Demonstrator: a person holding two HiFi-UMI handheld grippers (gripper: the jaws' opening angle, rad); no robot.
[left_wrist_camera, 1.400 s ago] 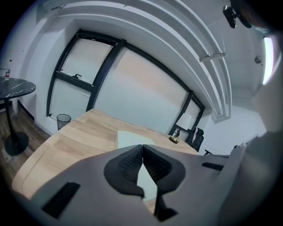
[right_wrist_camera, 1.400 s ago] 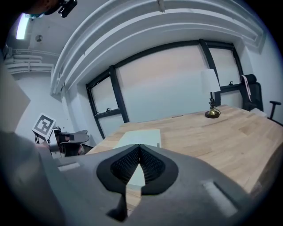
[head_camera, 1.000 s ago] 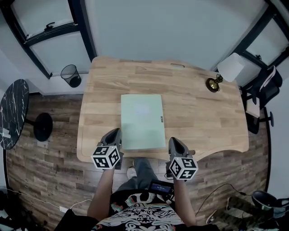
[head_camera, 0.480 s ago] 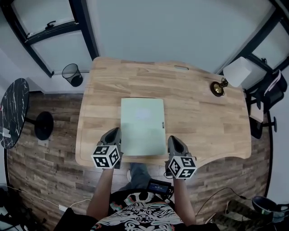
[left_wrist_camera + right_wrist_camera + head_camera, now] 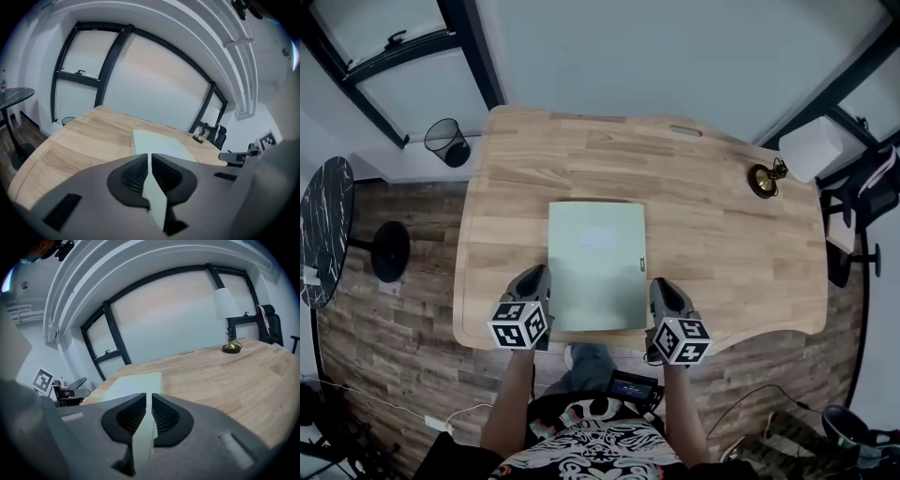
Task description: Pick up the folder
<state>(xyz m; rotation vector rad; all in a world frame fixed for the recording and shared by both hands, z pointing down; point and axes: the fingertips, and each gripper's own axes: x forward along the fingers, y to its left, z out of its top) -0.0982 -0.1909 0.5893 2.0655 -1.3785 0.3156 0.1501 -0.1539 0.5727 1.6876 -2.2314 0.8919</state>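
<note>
The pale green folder (image 5: 596, 265) lies flat and closed on the wooden table (image 5: 722, 216), close to its front edge. My left gripper (image 5: 534, 276) hovers just left of the folder's near left corner, jaws shut and empty. My right gripper (image 5: 662, 285) sits just right of the near right corner. Its jaws have just been opening by a sliver, showing only a thin slit with nothing between the pads. In the left gripper view the folder (image 5: 159, 144) lies ahead of the jaws (image 5: 150, 157). The right gripper view shows the folder (image 5: 133, 382) ahead and left of the jaws (image 5: 149, 397).
A brass-footed lamp (image 5: 764, 178) with a white shade (image 5: 811, 148) stands at the table's far right. A black wire bin (image 5: 442, 141) and a round dark side table (image 5: 323, 230) stand on the floor at left. A black chair (image 5: 872, 192) is at right.
Both grippers have moved a little forward and down, from the table's front edge to either side of the folder's near corners. The folder has not moved.
</note>
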